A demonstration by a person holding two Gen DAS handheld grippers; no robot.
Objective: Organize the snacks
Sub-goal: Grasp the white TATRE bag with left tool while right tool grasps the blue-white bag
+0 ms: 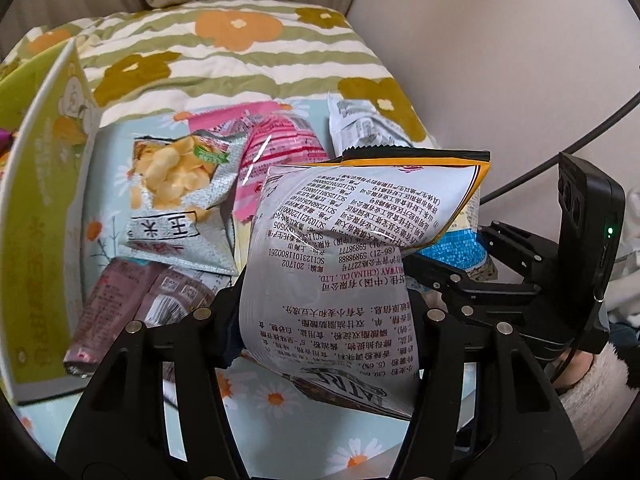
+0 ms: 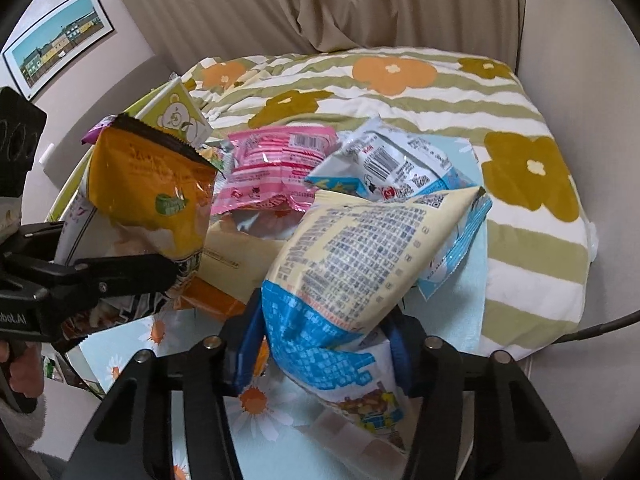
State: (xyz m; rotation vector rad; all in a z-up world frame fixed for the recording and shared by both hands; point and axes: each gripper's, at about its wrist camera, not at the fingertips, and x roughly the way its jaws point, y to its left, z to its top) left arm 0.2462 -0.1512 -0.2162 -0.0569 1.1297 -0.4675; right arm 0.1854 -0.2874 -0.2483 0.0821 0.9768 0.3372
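My left gripper point(image 1: 324, 320) is shut on an orange snack bag point(image 1: 344, 240) whose white printed back faces the camera; the bag hangs lifted above the pile. The right wrist view shows the same orange bag point(image 2: 152, 192) from its front, pinched at its lower end by the left gripper point(image 2: 176, 276). A cream-and-blue snack bag point(image 2: 360, 256) lies tilted up to the right between the blue pads of my right gripper point(image 2: 324, 344), which is shut on its lower part. In the left wrist view the right gripper point(image 1: 440, 276) reaches in from the right.
Loose packets lie on a daisy-print cloth point(image 2: 256, 412): a pink packet point(image 2: 276, 164), a white-and-blue packet point(image 2: 396, 160), a silver corn-chip bag point(image 1: 180, 200) and a purple-brown packet point(image 1: 120, 304). A green open box point(image 1: 44, 216) stands at the left. A floral quilt point(image 2: 400, 80) lies behind.
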